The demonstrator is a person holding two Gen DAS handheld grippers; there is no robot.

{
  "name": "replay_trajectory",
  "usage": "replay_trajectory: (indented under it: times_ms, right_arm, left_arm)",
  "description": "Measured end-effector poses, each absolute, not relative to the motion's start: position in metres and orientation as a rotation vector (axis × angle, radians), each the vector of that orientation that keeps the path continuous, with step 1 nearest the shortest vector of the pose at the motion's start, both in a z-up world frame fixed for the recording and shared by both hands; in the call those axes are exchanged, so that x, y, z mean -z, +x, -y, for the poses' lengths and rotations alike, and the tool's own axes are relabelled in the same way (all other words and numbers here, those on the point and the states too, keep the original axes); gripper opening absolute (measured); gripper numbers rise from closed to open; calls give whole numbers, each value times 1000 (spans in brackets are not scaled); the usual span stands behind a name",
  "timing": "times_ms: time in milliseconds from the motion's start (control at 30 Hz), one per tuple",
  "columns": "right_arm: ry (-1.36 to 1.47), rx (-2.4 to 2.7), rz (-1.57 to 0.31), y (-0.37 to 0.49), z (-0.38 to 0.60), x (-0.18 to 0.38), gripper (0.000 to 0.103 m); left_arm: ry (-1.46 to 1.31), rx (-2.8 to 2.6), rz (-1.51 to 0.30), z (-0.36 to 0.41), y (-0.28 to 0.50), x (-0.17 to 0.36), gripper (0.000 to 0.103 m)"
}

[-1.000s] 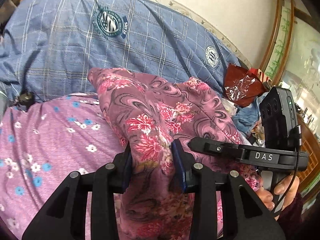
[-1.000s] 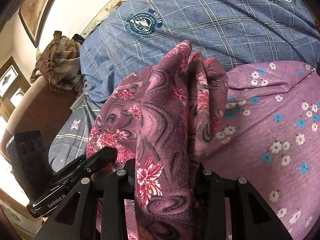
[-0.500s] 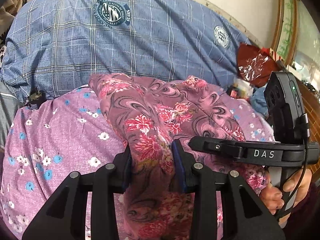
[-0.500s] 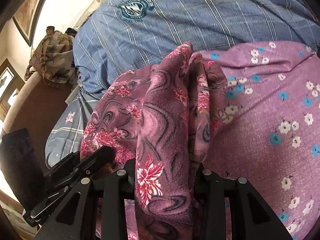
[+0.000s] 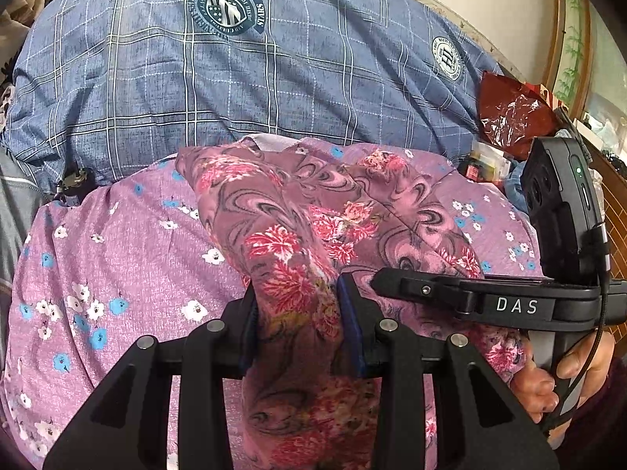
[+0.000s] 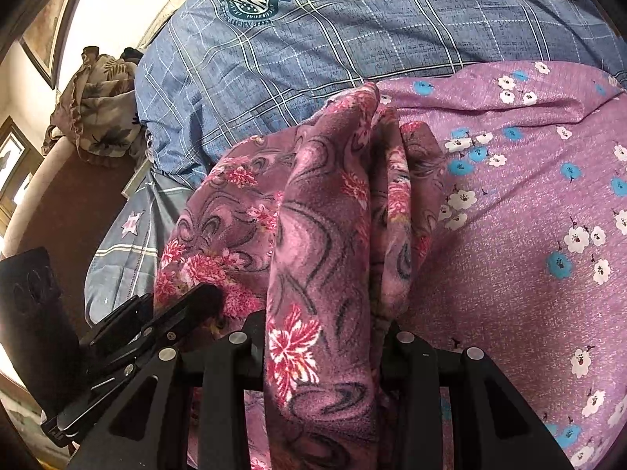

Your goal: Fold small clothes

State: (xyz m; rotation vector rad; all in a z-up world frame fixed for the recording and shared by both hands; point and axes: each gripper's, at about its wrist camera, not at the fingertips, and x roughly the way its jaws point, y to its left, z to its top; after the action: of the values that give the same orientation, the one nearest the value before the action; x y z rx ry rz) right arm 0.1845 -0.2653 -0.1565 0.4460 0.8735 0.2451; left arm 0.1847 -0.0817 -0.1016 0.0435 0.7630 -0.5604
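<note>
A small mauve garment with red flowers and dark swirls is held up between both grippers, bunched and hanging in folds over a lilac garment with white and blue flowers. My left gripper is shut on a bunch of the mauve garment. My right gripper is shut on another bunch of it; it also shows in the left wrist view, close on the right. The left gripper's body shows at the lower left of the right wrist view.
A blue checked quilt with round crests lies behind the clothes. A red plastic bag and clutter sit at the far right. A crumpled leaf-print cloth lies on a brown sofa arm at the left.
Both grippers have moved forward and down over the lilac garment with the mauve garment in them; the quilt's crest has shifted down and toward the centre of each view. Both grips are unchanged.
</note>
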Motion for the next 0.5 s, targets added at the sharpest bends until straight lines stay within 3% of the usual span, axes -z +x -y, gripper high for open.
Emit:
replay_trajectory:
  times_ms: [500]
  right_arm:
    - [408,-197,-917,195,260,173,35]
  left_arm:
    - [78,512,-826,84,196,119,35]
